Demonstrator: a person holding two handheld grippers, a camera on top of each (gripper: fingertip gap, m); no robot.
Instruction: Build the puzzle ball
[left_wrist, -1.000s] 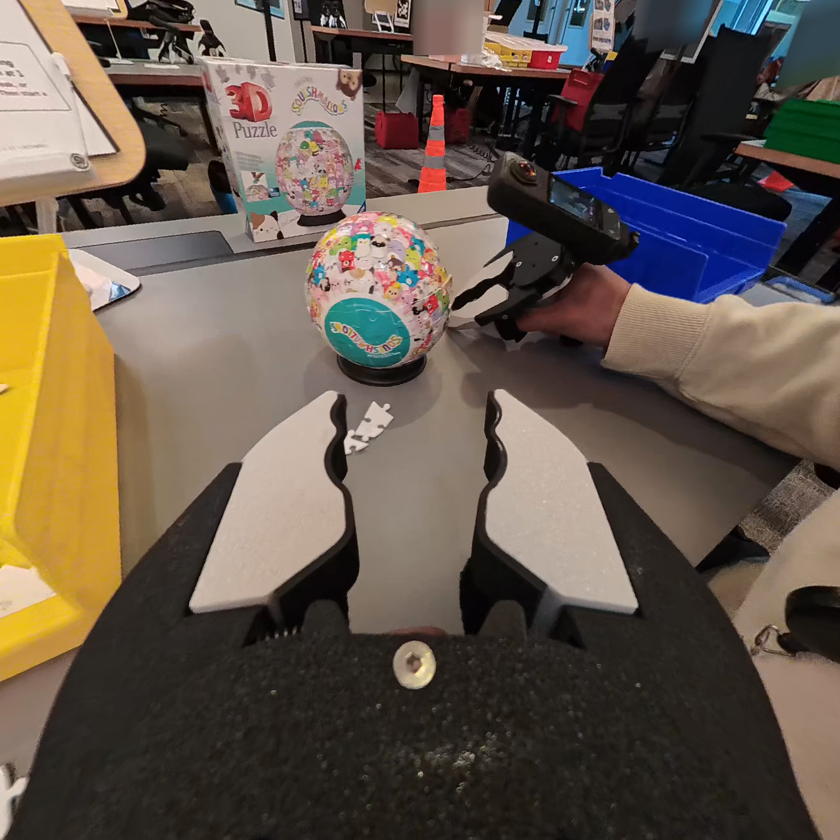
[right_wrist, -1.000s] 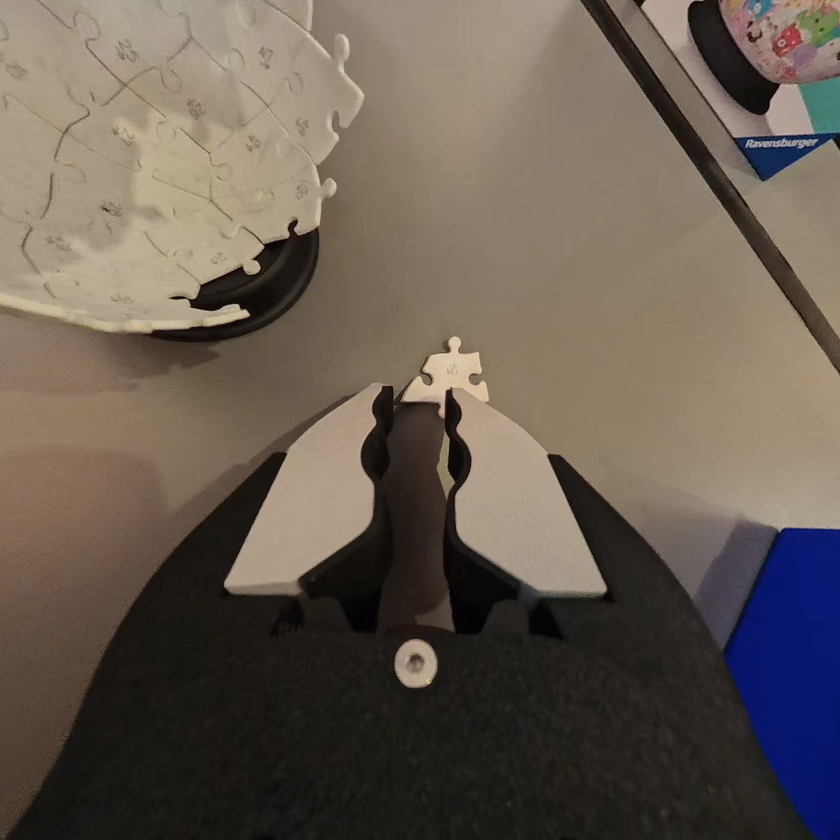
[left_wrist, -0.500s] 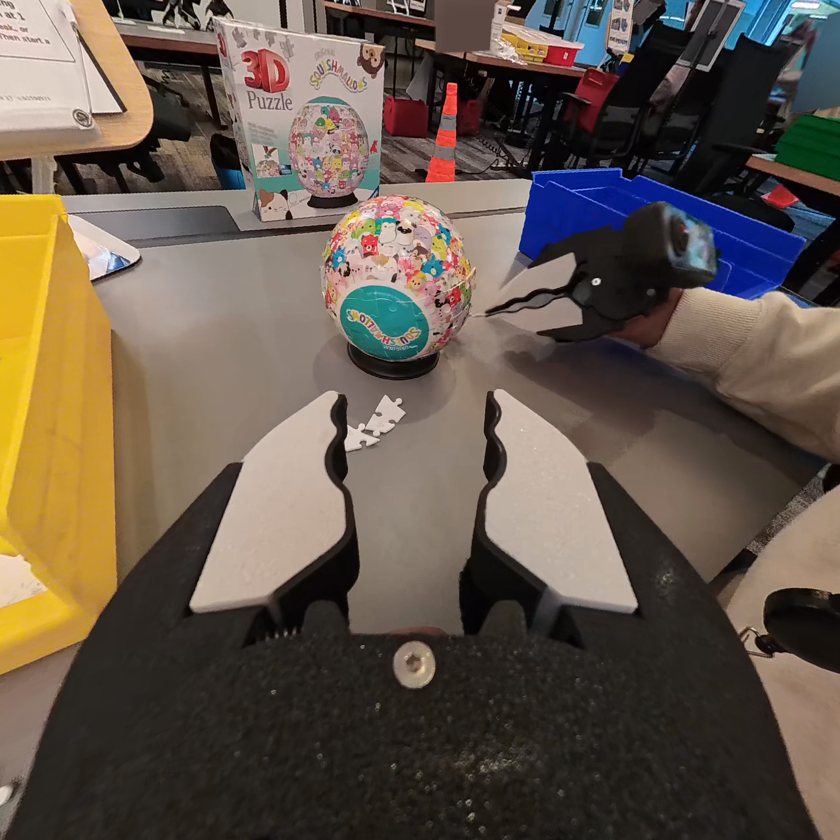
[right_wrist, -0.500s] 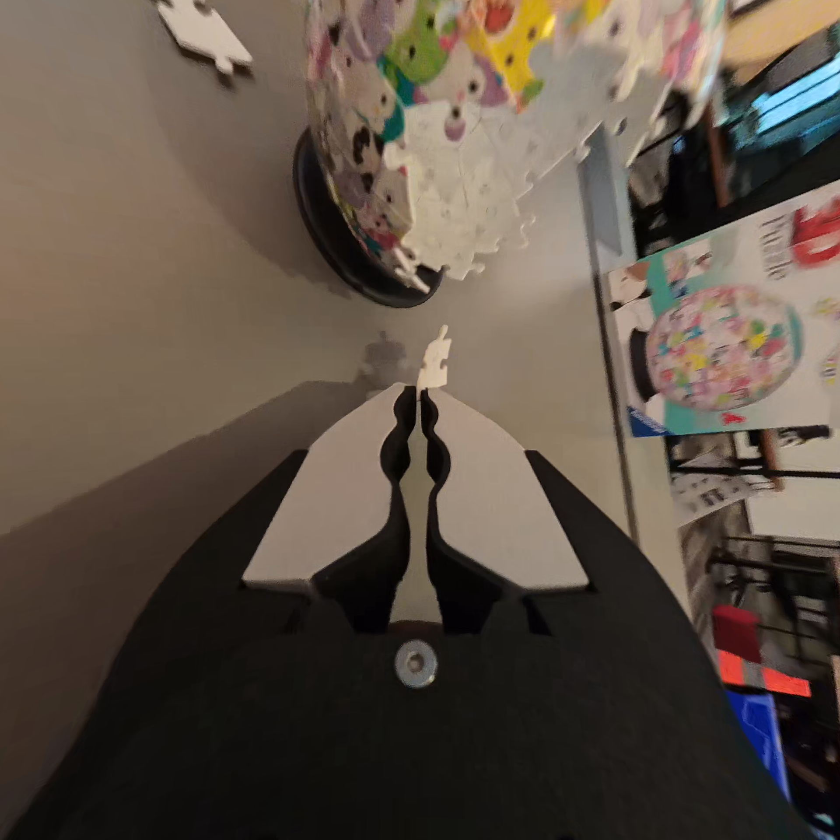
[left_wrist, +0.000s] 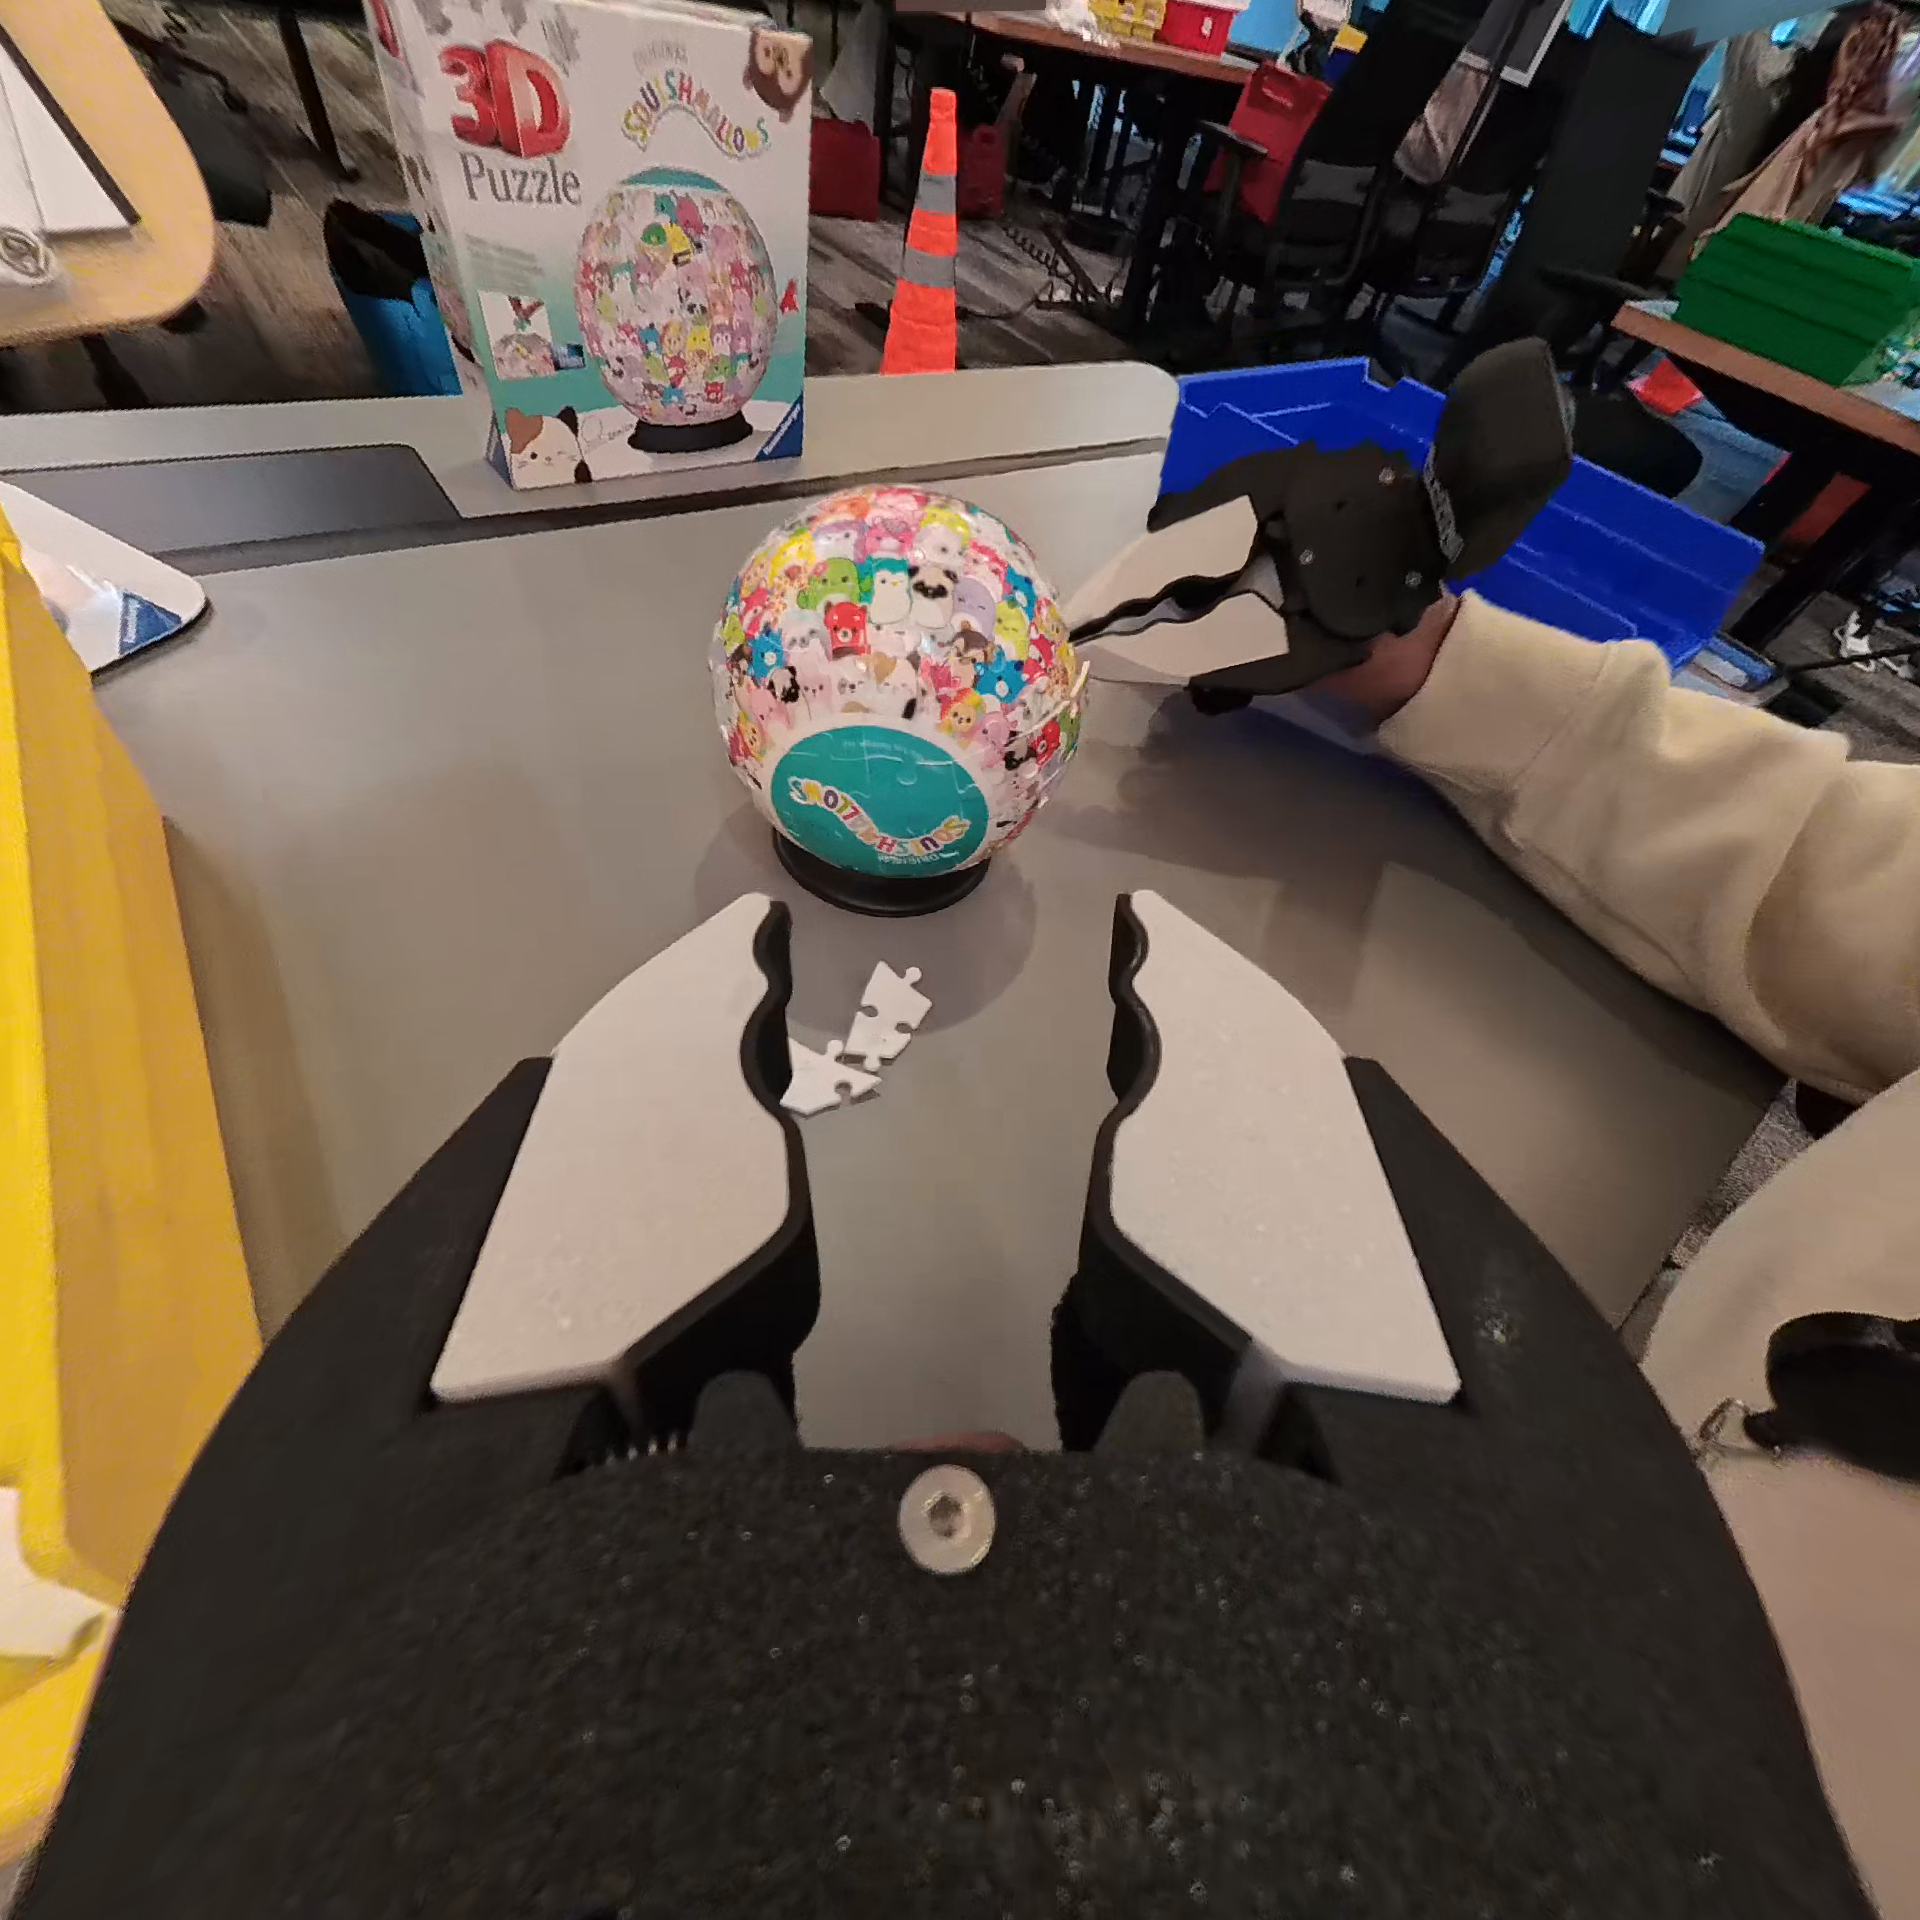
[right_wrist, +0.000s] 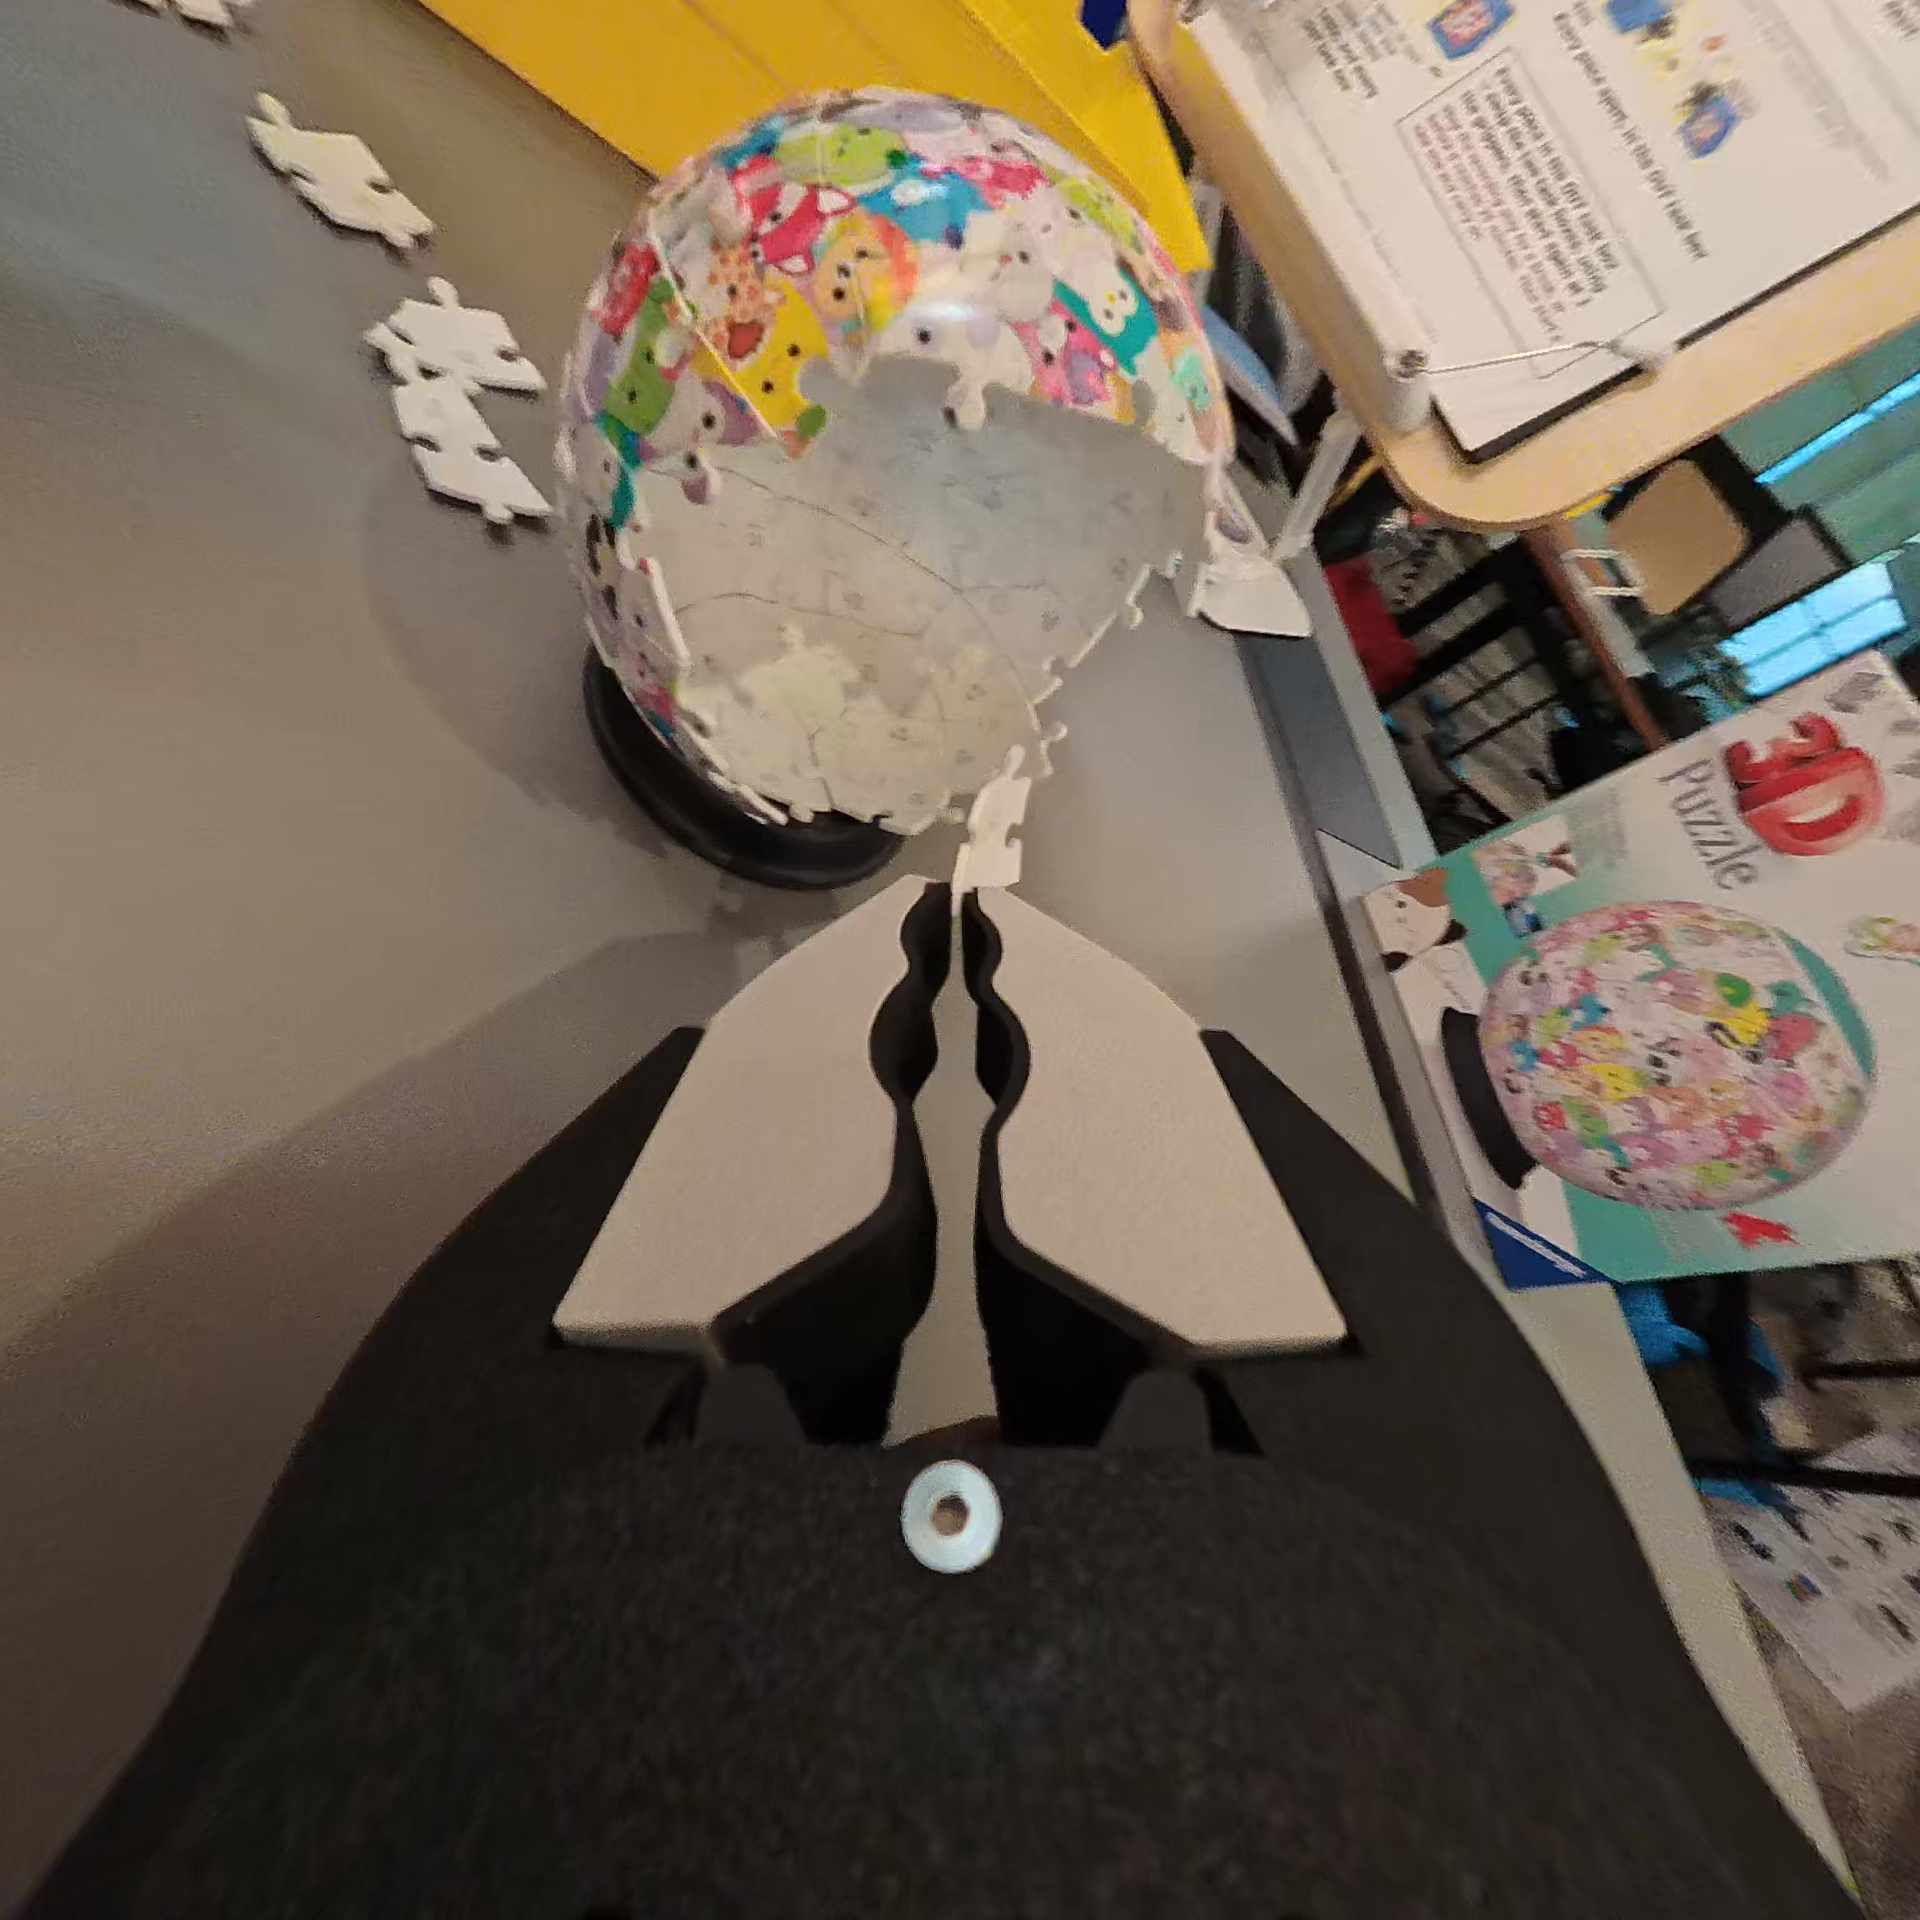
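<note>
The colourful puzzle ball (left_wrist: 894, 686) stands on a black stand (left_wrist: 878, 883) on the grey table. In the right wrist view the ball (right_wrist: 894, 312) shows a large open gap with its white inside. My right gripper (right_wrist: 958, 904) is shut on a white puzzle piece (right_wrist: 992, 836), held at the lower rim of the gap. It also shows in the left wrist view (left_wrist: 1081, 629), at the ball's right side. My left gripper (left_wrist: 945, 914) is open and empty, just short of the stand. Two loose white pieces (left_wrist: 862, 1034) lie between its fingers.
A yellow bin (left_wrist: 94, 1039) stands at the left, a blue bin (left_wrist: 1621, 540) at the back right. The puzzle box (left_wrist: 613, 239) stands behind the ball. Several loose white pieces (right_wrist: 457, 405) lie on the table. A clipboard with a sheet (right_wrist: 1558, 208) hangs above the table. One gripper's finger ends stand about 25 cm off the other's.
My right gripper shut on the piece on the table, lifted it, turned, and brought it to the ball's open gap. My left gripper moved a little closer to the ball.
</note>
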